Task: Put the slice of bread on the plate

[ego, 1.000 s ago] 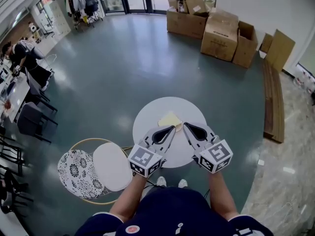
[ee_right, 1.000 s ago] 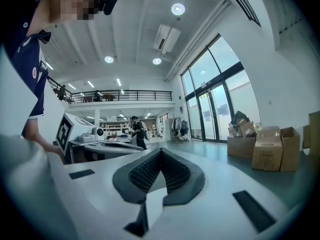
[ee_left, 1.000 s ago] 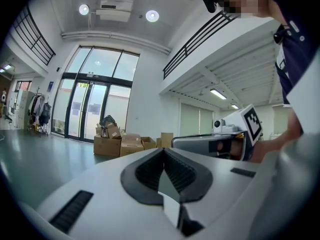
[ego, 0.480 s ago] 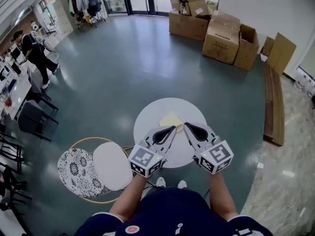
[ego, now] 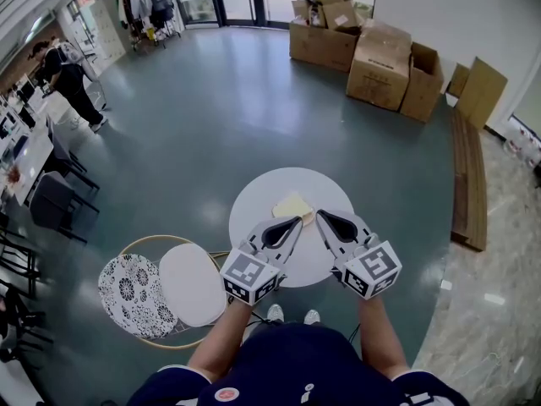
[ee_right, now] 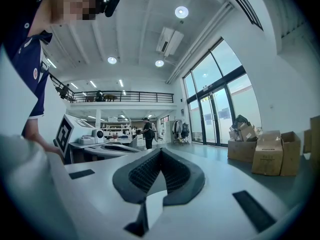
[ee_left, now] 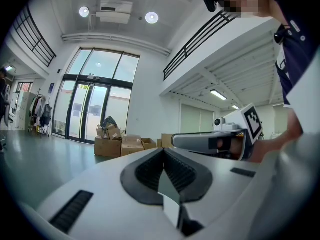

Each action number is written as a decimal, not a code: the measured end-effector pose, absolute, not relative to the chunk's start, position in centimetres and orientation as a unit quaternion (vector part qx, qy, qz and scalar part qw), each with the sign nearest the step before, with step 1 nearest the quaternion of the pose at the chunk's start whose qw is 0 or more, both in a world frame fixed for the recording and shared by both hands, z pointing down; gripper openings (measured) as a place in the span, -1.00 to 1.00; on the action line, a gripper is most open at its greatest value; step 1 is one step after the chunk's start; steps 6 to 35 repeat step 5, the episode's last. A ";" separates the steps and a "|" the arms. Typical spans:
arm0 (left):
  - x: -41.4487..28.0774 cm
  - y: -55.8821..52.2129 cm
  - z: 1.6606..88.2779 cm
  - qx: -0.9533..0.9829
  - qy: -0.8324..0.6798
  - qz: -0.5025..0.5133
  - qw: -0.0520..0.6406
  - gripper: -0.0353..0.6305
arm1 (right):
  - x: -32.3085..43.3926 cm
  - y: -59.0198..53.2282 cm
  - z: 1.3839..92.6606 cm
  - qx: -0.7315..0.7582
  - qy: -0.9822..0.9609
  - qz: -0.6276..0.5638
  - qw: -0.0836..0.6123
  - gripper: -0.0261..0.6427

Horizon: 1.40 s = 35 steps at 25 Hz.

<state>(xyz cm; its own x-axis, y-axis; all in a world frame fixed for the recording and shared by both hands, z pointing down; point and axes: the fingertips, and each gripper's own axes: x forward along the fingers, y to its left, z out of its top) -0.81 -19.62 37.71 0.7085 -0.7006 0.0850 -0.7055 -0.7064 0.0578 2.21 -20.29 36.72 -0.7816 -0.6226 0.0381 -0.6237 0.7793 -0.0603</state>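
Bread slice [ego: 292,205] on round white table [ego: 254,201]; left gripper [ego: 298,220], right gripper [ego: 319,215] level just beside it, fingers together.

From head height we look steeply down on the round table [ego: 325,189], with the left gripper [ego: 296,221] and right gripper [ego: 321,216] over its near edge. Each gripper view looks level along its own jaws, close behind them. All three views share the cardboard boxes [ego: 376,57].
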 end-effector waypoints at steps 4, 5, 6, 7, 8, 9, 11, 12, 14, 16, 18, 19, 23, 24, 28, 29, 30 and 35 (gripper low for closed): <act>-0.8 -19.4 37.6 0.923 -0.381 0.030 0.041 -0.87 | 2.3 -20.2 36.4 0.332 -0.943 0.035 0.008 -0.91; -0.8 -19.4 37.6 0.923 -0.381 0.030 0.041 -0.87 | 2.3 -20.2 36.4 0.333 -0.942 0.035 0.008 -0.91; -0.8 -19.4 37.6 0.923 -0.381 0.030 0.041 -0.87 | 2.3 -20.2 36.4 0.333 -0.942 0.035 0.008 -0.91; -0.8 -19.4 37.6 0.923 -0.381 0.030 0.041 -0.87 | 2.3 -20.2 36.4 0.333 -0.942 0.035 0.008 -0.91; -0.8 -19.4 37.6 0.923 -0.381 0.030 0.041 -0.87 | 2.3 -20.2 36.4 0.333 -0.942 0.035 0.008 -0.91; -0.8 -19.4 37.6 0.923 -0.381 0.030 0.041 -0.87 | 2.3 -20.2 36.4 0.333 -0.942 0.035 0.008 -0.91; -0.8 -19.4 37.6 0.923 -0.381 0.030 0.041 -0.87 | 2.3 -20.2 36.4 0.333 -0.942 0.035 0.008 -0.91; -0.8 -19.4 37.6 0.923 -0.381 0.030 0.041 -0.87 | 2.3 -20.2 36.4 0.333 -0.942 0.035 0.008 -0.91; -0.8 -19.4 37.6 0.923 -0.381 0.030 0.041 -0.87 | 2.3 -20.2 36.4 0.333 -0.942 0.035 0.008 -0.91; -0.8 -19.4 37.6 0.923 -0.381 0.030 0.041 -0.87 | 2.3 -20.2 36.4 0.333 -0.942 0.035 0.008 -0.91; -0.8 -19.4 37.6 0.923 -0.381 0.030 0.041 -0.87 | 2.3 -20.2 36.4 0.333 -0.942 0.035 0.008 -0.91; -0.8 -19.4 37.6 0.923 -0.381 0.030 0.041 -0.87 | 2.3 -20.2 36.4 0.333 -0.942 0.035 0.008 -0.91; -0.8 -19.4 37.6 0.923 -0.381 0.030 0.041 -0.87 | 2.3 -20.2 36.4 0.333 -0.942 0.035 0.008 -0.91; -0.8 -19.4 37.6 0.923 -0.381 0.030 0.041 -0.87 | 2.3 -20.2 36.4 0.333 -0.942 0.035 0.008 -0.91; -0.8 -19.4 37.6 0.923 -0.381 0.030 0.041 -0.87 | 2.3 -20.2 36.4 0.333 -0.942 0.035 0.008 -0.91; -0.8 -19.4 37.6 0.923 -0.381 0.030 0.041 -0.87 | 2.3 -20.2 36.4 0.333 -0.942 0.035 0.008 -0.91; -0.8 -19.4 37.6 0.923 -0.381 0.030 0.041 -0.87 | 2.3 -20.2 36.4 0.333 -0.942 0.035 0.008 -0.91; -0.8 -19.4 37.6 0.923 -0.381 0.030 0.041 -0.87 | 2.3 -20.2 36.4 0.333 -0.942 0.035 0.008 -0.91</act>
